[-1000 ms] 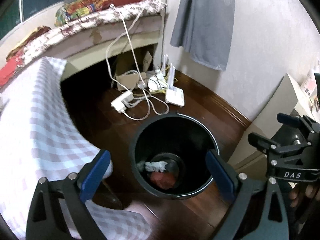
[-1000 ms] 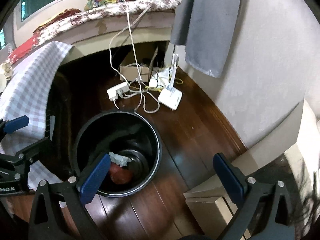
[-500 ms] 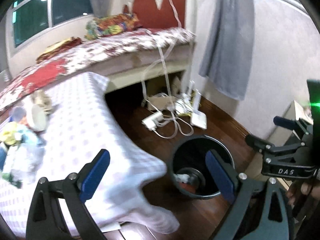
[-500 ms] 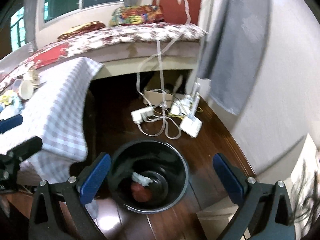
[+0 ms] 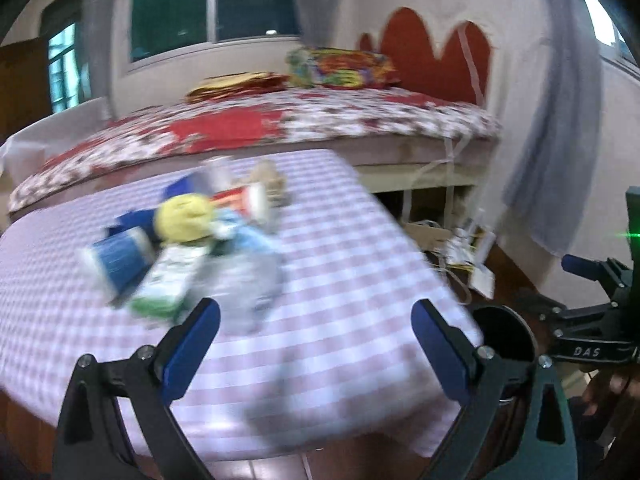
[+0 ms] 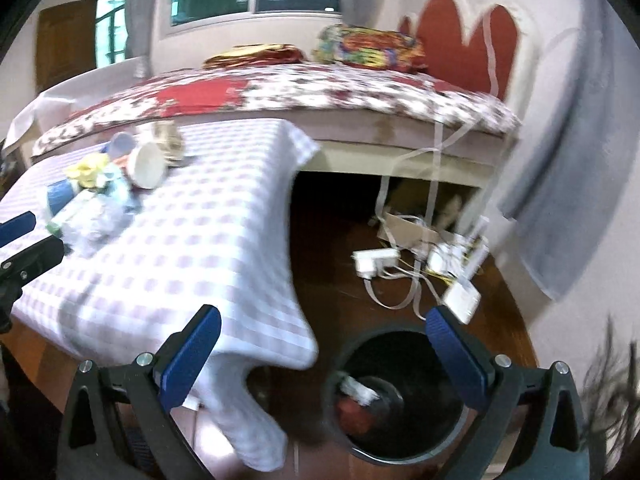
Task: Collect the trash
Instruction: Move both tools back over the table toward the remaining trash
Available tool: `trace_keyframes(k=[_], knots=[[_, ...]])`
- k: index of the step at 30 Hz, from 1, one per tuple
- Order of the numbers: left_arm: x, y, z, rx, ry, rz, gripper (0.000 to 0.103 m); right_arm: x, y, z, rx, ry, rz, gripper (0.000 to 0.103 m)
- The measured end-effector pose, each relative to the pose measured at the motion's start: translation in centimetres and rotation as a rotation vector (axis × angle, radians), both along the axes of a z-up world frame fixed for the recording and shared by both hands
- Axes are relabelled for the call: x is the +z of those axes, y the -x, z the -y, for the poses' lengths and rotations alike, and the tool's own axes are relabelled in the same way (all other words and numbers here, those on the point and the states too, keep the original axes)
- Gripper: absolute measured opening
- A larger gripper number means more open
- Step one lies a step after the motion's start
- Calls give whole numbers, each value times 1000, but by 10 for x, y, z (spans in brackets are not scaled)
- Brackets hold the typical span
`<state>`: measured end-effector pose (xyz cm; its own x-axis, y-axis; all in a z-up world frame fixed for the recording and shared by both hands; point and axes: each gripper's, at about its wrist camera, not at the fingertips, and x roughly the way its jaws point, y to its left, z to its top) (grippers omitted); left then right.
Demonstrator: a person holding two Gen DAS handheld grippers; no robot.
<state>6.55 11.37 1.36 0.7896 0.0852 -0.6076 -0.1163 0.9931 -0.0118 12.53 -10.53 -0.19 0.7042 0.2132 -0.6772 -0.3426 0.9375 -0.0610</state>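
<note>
Both grippers are spread wide with nothing between the blue pads. The left gripper point(image 5: 314, 346) hangs over the near edge of the table point(image 5: 340, 344), which has a pink-and-white checked cloth on it. The trash pile point(image 5: 188, 248) sits further back on that cloth, kinda blurry, but I can make out a yellow wad, some blue packaging and a white-green carton all touching each other. The right gripper point(image 6: 332, 354) is off the table's corner, above the floor, with the black bin point(image 6: 400, 396) right under its right finger. Inside the bin there's a red thing and a white crumpled bit. A white cup point(image 6: 147, 165) lies tipped beside the pile.
</note>
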Motion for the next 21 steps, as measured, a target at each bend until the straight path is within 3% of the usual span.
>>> trace_keyframes(k=[9, 21], knots=[[-15, 31, -94, 226, 8, -10, 96, 0, -1, -103, 172, -26, -16, 103], [-32, 41, -144, 294, 49, -19, 93, -20, 0, -212, 345, 0, -63, 103]])
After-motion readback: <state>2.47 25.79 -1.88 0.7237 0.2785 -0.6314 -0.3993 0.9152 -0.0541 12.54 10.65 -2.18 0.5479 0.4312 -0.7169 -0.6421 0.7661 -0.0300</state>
